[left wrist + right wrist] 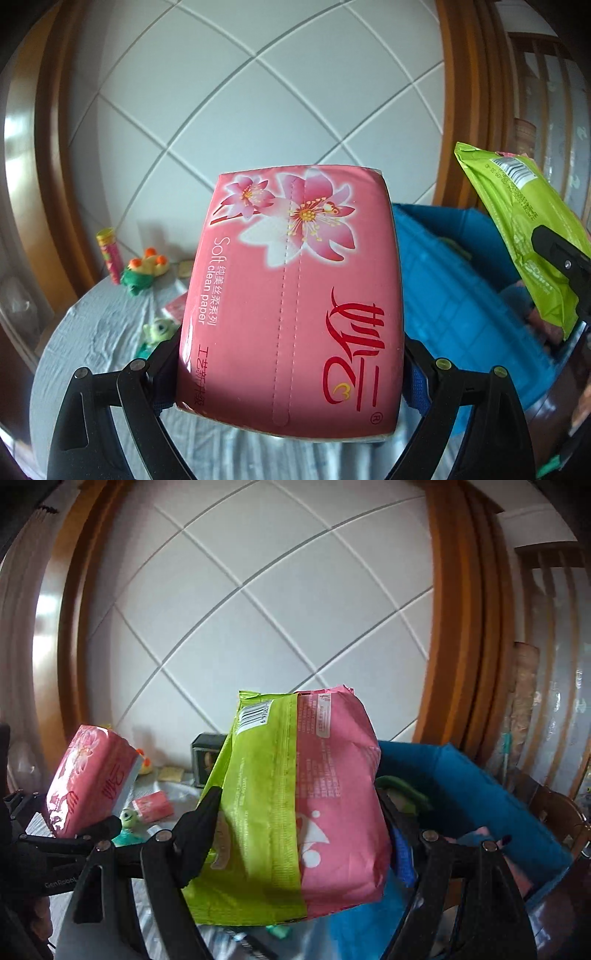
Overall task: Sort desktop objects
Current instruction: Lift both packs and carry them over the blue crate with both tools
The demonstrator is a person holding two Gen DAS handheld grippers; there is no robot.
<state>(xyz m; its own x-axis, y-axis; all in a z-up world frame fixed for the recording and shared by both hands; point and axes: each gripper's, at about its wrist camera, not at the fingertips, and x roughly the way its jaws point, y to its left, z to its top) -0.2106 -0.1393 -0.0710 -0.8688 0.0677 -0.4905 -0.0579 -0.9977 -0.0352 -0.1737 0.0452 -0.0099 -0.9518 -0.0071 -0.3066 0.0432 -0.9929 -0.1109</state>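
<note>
Pink film wraps the tissue pack point(288, 299) that the left gripper point(291, 373) clamps by its two long sides, fingers spread to the pack's width, and holds in the air just left of the blue storage bin point(461, 295). The right gripper point(295, 830) holds a green and pink wipes packet point(295, 805) the same way, raised above the bin's near left corner. Both packs are soft, so the risk is in the grip: smooth film can slide through the pads, and a harder squeeze only buckles the pack. The wipes packet looks creased and slack, so I judge it the likelier to sag or twist free. The two held packs also hang near each other on the bin's left side, so bringing both over the rim together could knock one against the other, or against the bin wall, and drop it onto the grey cloth point(110, 332) instead of inside. Left of the bin and farther back, a green frog toy point(142, 273), a small green one-eyed figure point(157, 330) and a pink tube point(110, 254) lie on that cloth. The tissue pack reads "Soft clean paper" beside Chinese script and a large red brush-style logo with an ® mark. The wipes packet shows a barcode and fine Chinese print too small to read. The left gripper's handle bears "GenRobot".
</note>
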